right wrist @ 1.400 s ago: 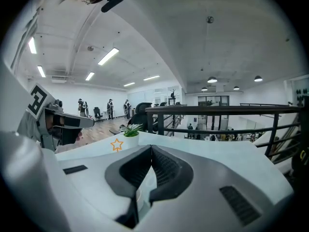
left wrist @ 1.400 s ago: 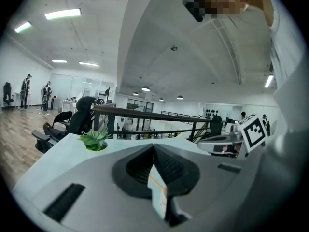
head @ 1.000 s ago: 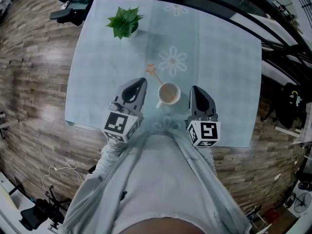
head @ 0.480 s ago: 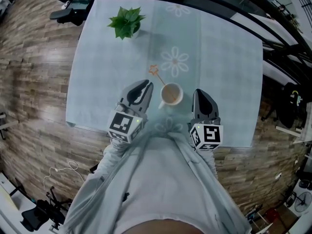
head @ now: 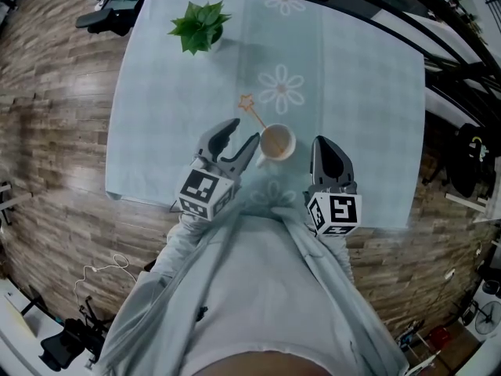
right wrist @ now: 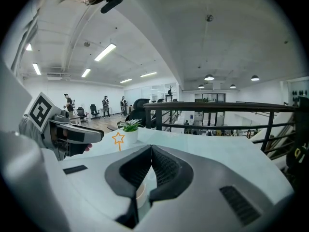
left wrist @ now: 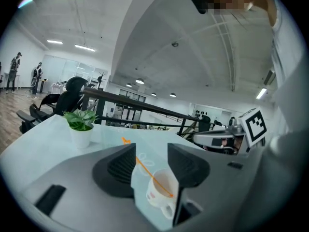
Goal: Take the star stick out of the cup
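Looks like the approach step, with no grasp made yet. Finds the left gripper [head: 244, 131] at mid-frame in the head view, just left of the cup [head: 276, 142], jaws opening and already spread wide, no pad pressing on anything. Finds the right gripper [head: 319, 142] to the right of the cup and slightly lower in the frame, near it but apart, jaws shut together and empty.

Places the star stick [head: 256, 114] in the cup, lower end down inside, shaft leaning out over the rim toward the upper left of the head view, star tip hanging above the pale table [head: 352, 92]. In the left gripper view, runs as a thin orange diagonal across the gap between the two jaws, from upper left down into the cup at lower centre. Seems to lie just ahead of the pads rather than against them, though hard to tell for certain. Leaves the potted plant [head: 200, 23] far off at the upper left of the head view, well apart from all this.

Next, probably calls for easing the left gripper forward until the shaft lies between the pads above the rim, then closing gently on so thin a piece. After that, calls for drawing it up along its own lean, not sideways, so as not to tip the light cup. Could also use the right gripper to steady the cup.
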Motion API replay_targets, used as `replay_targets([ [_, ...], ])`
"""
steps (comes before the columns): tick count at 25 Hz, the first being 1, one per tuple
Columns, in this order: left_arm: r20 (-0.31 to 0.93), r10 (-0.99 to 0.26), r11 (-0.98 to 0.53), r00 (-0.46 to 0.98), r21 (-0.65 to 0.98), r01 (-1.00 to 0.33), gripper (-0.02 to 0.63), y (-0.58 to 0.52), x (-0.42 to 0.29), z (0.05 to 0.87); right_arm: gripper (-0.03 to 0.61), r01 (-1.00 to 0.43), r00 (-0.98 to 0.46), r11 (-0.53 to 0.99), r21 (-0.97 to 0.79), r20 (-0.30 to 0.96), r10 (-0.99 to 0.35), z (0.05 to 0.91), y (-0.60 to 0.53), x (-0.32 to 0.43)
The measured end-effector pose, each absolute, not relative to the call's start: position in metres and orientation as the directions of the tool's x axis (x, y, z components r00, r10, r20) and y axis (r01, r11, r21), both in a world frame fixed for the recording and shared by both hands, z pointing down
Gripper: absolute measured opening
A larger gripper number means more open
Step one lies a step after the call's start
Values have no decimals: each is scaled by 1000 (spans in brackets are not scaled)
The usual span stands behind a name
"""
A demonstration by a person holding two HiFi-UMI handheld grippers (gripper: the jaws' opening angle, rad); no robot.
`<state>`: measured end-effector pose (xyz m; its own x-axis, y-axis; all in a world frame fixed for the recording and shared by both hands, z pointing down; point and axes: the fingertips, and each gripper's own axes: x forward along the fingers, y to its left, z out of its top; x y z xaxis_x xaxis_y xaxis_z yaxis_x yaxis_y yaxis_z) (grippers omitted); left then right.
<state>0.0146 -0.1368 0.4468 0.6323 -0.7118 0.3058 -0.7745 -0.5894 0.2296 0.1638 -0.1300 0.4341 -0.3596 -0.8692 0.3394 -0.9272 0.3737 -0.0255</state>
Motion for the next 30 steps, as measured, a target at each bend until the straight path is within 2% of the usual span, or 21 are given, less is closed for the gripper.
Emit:
replay_targets([
  [18, 348, -655, -536, 671, 412, -737, 188, -147, 28, 507, 15, -933, -342, 358, -26, 369, -864, 449, -130, 168],
  [30, 325, -634, -491, 701, 531, -691, 187, -158, 44, 535, 15, -944, -311, 330, -24, 403, -861, 460, -127, 172],
])
